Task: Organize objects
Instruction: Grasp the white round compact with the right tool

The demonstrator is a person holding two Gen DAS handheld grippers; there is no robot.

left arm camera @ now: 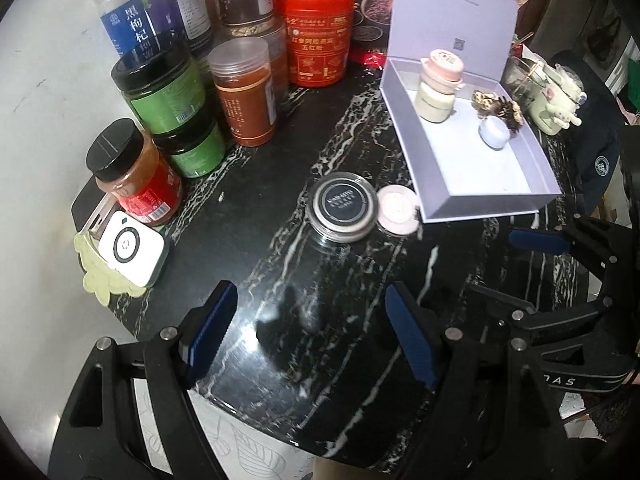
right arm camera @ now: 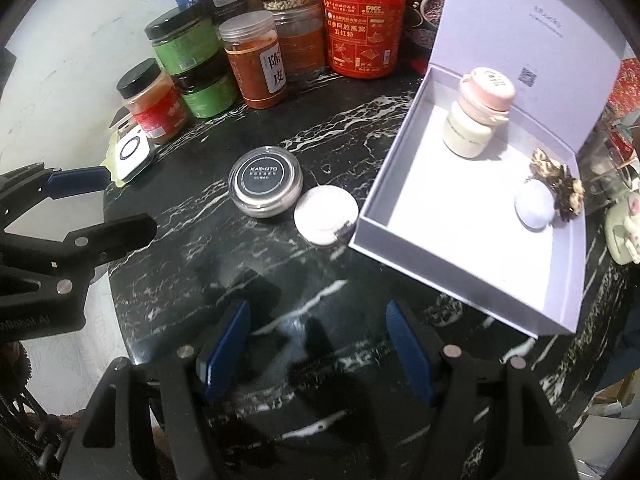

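Below us lies a round black marble table (right arm camera: 340, 128), and we hold both tongs tilted down over its near edge. Our left gripper (left arm camera: 308, 336) stands about half open with nothing between its blue pads, only bare marble showing in the gap. Our right gripper (right arm camera: 320, 348) is likewise partly open and empty.

Near the middle of the table sits a flat round tin with a black lid (right arm camera: 265, 188), and just beside it, on its right, a small pale pink compact (right arm camera: 326, 220). The compact lies right against the near corner of the open lavender gift box (right arm camera: 404, 168), whose lid stands upright behind it.

Inside the box we see a cream jar with a pink cap (right arm camera: 478, 116) standing at the back, a pale blue oval case (right arm camera: 534, 204) and a brown-and-cream hair scrunchie (right arm camera: 560, 184) touching it.

Along the far left edge stand crowded food jars, among them a red canister (right arm camera: 362, 28) and green-labelled jars (right arm camera: 188, 52).
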